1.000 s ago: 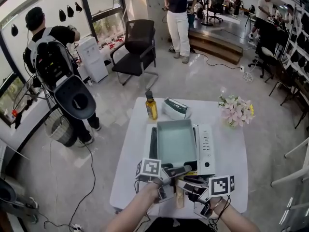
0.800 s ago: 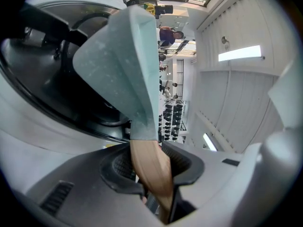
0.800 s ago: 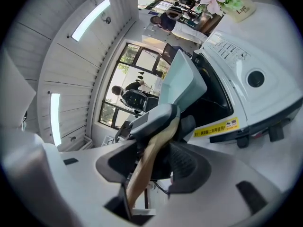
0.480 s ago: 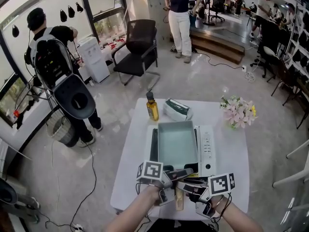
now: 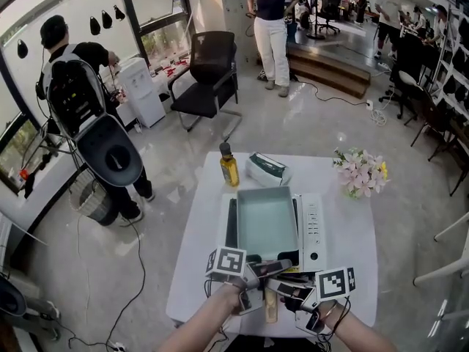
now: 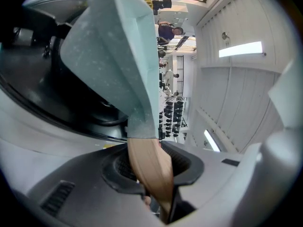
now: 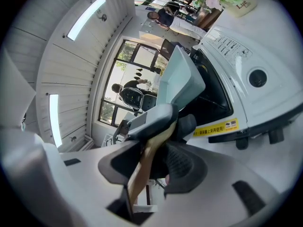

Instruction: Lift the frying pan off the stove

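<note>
The pale green rectangular frying pan (image 5: 267, 222) sits on the white stove (image 5: 314, 226) just ahead of the left hand-held gripper (image 6: 154, 171), which is clamped on its tan wooden handle (image 6: 142, 148); the right hand-held gripper (image 7: 151, 171), jaws just closing around that handle, seems not yet tight, risking a tilted lift.

Open-plan office workspace: office chair (image 5: 209, 70), trailing floor cables (image 5: 141, 268).
</note>
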